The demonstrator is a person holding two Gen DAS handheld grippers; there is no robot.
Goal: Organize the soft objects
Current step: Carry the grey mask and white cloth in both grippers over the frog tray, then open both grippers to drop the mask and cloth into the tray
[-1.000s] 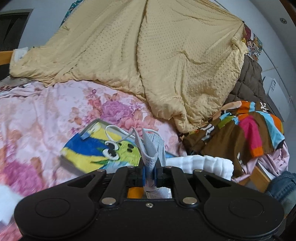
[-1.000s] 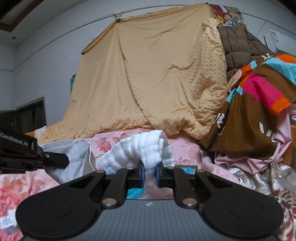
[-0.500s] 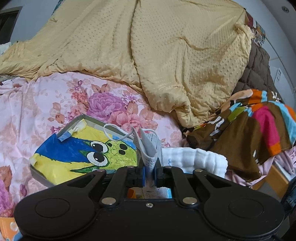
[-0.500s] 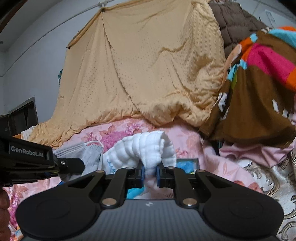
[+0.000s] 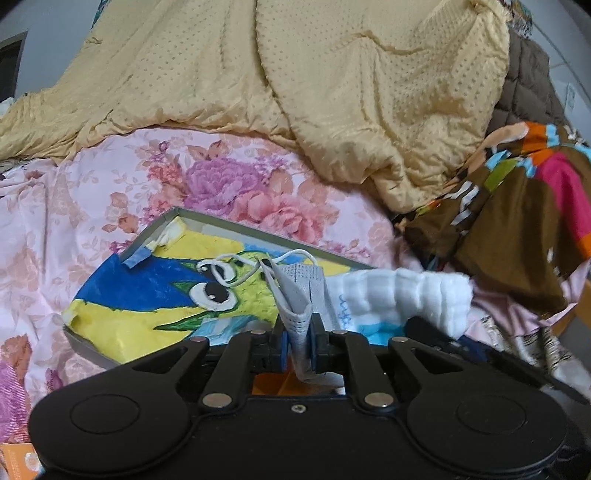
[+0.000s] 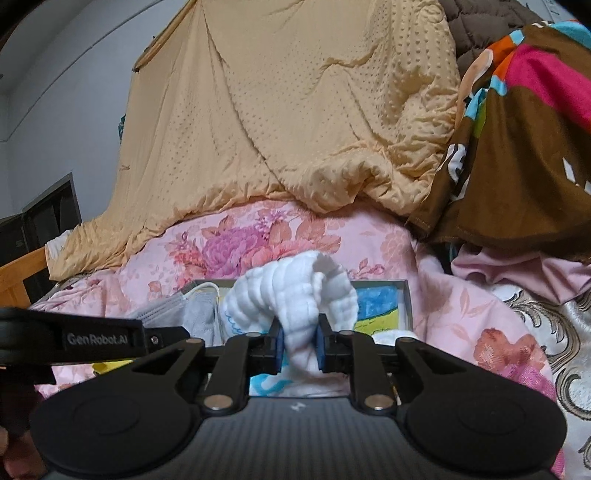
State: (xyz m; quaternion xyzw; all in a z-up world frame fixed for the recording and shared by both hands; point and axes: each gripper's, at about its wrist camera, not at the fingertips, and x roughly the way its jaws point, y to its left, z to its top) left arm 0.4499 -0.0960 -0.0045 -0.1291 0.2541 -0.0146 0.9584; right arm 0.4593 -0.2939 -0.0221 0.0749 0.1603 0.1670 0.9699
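My left gripper (image 5: 298, 341) is shut on a grey face mask (image 5: 297, 291) whose white ear loops hang forward over a shallow grey tray (image 5: 155, 230) lined with a yellow, blue and green cartoon picture. My right gripper (image 6: 300, 345) is shut on a white ribbed cloth (image 6: 295, 295), held just over the same tray (image 6: 404, 299). The cloth also shows in the left wrist view (image 5: 402, 295), right of the mask. The mask (image 6: 192, 314) and the left gripper's black body (image 6: 92, 338) show at the left of the right wrist view.
The tray lies on a pink floral bedspread (image 5: 110, 184). A tan dotted quilt (image 5: 295, 92) is heaped behind it. A brown, pink and orange blanket (image 5: 517, 221) piles up at the right, with a dark brown quilted cover (image 6: 487, 22) above.
Both grippers have moved forward and down toward the tray, still holding the mask and the cloth. The tray now looks closer and larger in both views.
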